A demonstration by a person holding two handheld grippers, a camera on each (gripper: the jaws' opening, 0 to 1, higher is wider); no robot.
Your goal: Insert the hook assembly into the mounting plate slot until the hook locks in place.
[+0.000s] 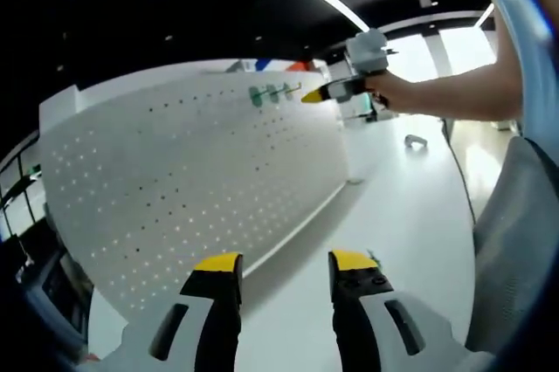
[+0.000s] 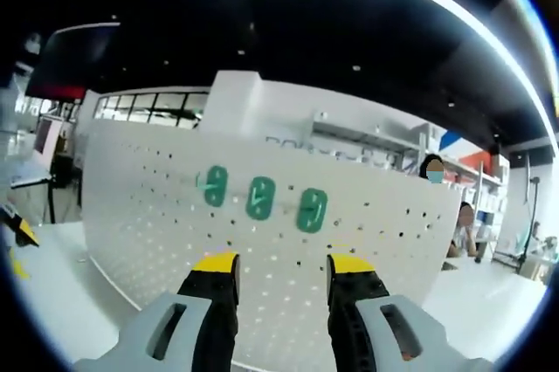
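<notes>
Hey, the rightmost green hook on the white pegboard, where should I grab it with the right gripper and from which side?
Probably come straight at the upright white perforated pegboard, as the right gripper faces now, jaws open and empty. Close them across the narrow sides of the rightmost green oval hook base: it stands taller than wide against the board. Whether a prong sticks out can't be told.

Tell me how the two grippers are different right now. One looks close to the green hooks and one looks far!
The right gripper points straight at the three green hooks on the white pegboard; the left gripper sits back, beside the board's lower edge, over the white table. In the left gripper view, the right gripper is held high near the hooks while the left stays low. Both have yellow-tipped black jaws, open and empty.
</notes>
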